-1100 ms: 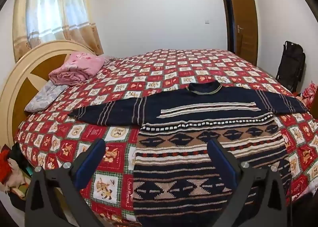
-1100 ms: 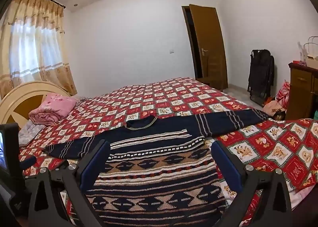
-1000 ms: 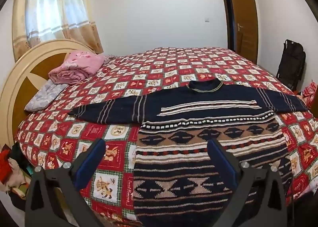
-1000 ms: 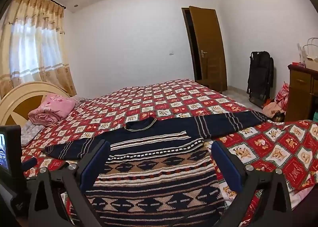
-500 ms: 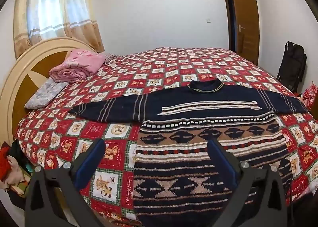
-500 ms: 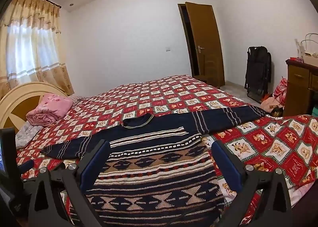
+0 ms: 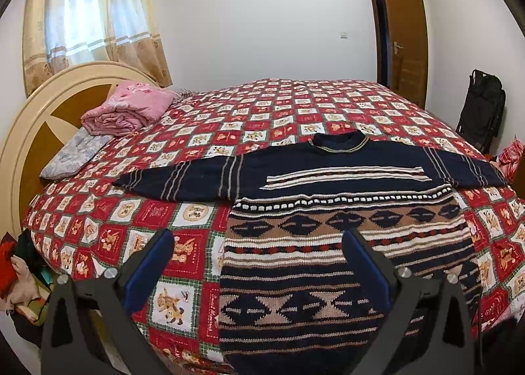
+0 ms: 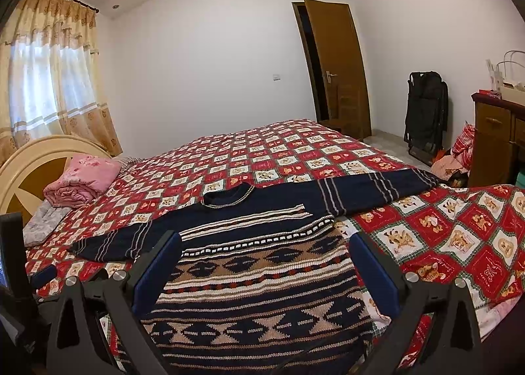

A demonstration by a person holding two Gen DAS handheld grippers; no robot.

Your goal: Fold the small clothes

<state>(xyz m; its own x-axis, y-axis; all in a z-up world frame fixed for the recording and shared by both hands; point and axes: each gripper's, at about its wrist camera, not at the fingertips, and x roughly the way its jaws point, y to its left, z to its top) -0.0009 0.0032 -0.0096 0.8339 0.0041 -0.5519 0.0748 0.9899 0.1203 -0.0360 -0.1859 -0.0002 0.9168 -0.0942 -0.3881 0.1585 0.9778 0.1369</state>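
Bedroom setting: a bed (image 7: 295, 106) with a red patchwork quilt carries the work. The sweater (image 7: 311, 211) lies flat and face-up on the near half of the bed, collar pointing away, both sleeves spread out to the sides, hem at the near edge. No fold is yet made. The left gripper (image 7: 259, 257) hovers over the hem's left side; the right gripper (image 8: 265, 260) hovers over the hem's centre. Both sets of fingers are spread wide and hold nothing. Step in hand: approach before the first fold. Next move, as judged: lower to a sleeve or side edge, pinch the knit, and carry it across the body. A pink blanket (image 7: 128, 109) sits by the headboard, well apart.
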